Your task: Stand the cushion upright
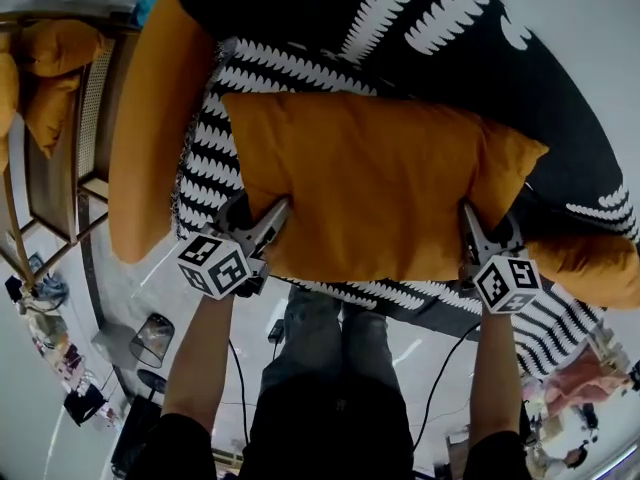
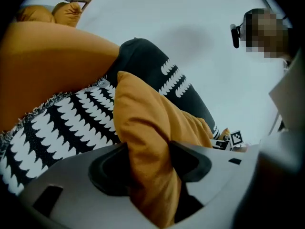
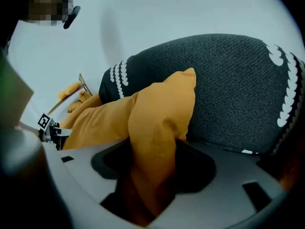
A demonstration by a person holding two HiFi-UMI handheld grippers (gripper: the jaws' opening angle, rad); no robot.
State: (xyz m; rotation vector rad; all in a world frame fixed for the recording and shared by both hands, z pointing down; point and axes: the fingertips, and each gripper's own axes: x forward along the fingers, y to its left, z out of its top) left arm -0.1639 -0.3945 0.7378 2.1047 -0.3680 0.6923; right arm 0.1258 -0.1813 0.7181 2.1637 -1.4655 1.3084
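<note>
An orange cushion (image 1: 370, 183) lies flat on a black-and-white patterned seat (image 1: 215, 158), directly in front of me. My left gripper (image 1: 262, 230) is shut on its near left corner; the left gripper view has the fabric (image 2: 143, 128) pinched between the two dark pads of the gripper (image 2: 150, 168). My right gripper (image 1: 478, 238) is shut on the near right corner. In the right gripper view the cushion's corner (image 3: 159, 123) bunches up between that gripper's (image 3: 155, 168) pads. The fingertips are hidden by the fabric in both gripper views.
A big black cushion with white marks (image 1: 420, 18) rests behind the orange one. A long orange bolster (image 1: 150, 138) runs along the left side. Another orange cushion (image 1: 590, 258) lies at the right. A wooden chair with orange cushions (image 1: 60, 78) stands far left. Cables trail on the floor below.
</note>
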